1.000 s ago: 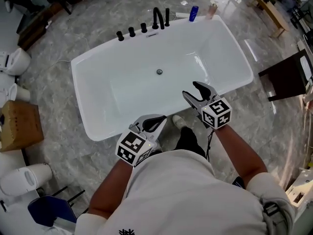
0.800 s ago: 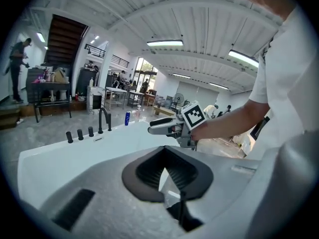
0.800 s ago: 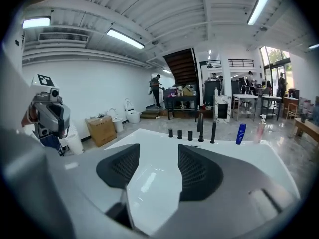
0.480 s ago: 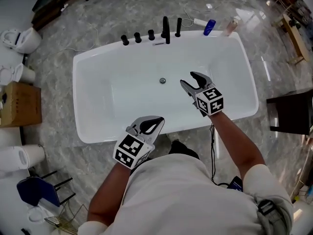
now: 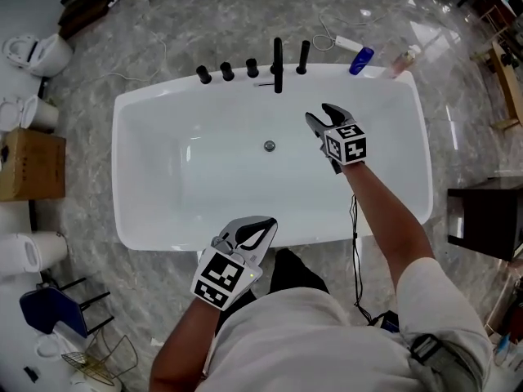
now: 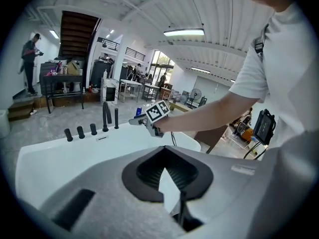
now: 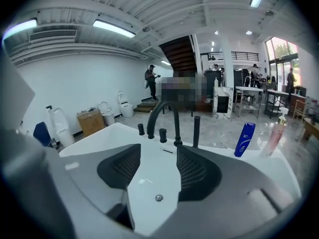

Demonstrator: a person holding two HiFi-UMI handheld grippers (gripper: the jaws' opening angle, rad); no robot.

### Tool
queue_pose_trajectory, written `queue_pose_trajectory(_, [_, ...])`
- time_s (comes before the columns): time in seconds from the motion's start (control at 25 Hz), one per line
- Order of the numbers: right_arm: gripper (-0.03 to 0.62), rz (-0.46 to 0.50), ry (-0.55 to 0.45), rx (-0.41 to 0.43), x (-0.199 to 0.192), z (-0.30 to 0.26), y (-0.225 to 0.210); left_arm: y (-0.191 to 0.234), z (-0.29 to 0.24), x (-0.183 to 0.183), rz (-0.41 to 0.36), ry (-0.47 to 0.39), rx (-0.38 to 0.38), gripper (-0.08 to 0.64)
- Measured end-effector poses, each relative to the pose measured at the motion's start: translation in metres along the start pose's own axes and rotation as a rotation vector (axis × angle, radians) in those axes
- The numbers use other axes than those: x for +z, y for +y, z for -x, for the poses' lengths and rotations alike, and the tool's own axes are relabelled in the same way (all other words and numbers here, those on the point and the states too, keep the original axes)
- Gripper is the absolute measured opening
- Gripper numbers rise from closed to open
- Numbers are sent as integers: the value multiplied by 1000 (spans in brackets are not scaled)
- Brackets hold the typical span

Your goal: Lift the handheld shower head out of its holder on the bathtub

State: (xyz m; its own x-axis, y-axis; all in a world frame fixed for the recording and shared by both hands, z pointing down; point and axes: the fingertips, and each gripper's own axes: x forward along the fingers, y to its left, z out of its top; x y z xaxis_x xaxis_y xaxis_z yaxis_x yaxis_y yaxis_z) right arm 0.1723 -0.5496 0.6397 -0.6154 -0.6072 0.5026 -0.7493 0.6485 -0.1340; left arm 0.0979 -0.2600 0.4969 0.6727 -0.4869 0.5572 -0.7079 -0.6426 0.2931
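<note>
The handheld shower head is a slim black rod standing upright in its holder on the far rim of the white bathtub, just right of the tall black spout. It also shows as a shower head straight ahead in the right gripper view and as a rod in the left gripper view. My right gripper hovers over the tub, short of the rod; its jaws are closing with nothing between them. My left gripper hangs at the near rim, shut and empty.
Three black knobs stand left of the spout. A blue bottle and a pink bottle sit on the far right corner. The drain lies mid-tub. A cardboard box and toilets stand left, a dark cabinet right.
My right gripper has reached out across the tub toward the black fixtures. The left gripper has come forward to the near rim.
</note>
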Motion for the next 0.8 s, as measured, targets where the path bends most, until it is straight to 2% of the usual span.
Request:
queue_pose_trajectory(0.4, [241, -62, 34, -82, 4, -118, -92, 33, -38, -7, 46, 30, 30, 6])
queue_pose_trajectory(0.8, [247, -60, 59, -145, 21, -188, -147, 52, -57, -13, 116, 39, 16, 6])
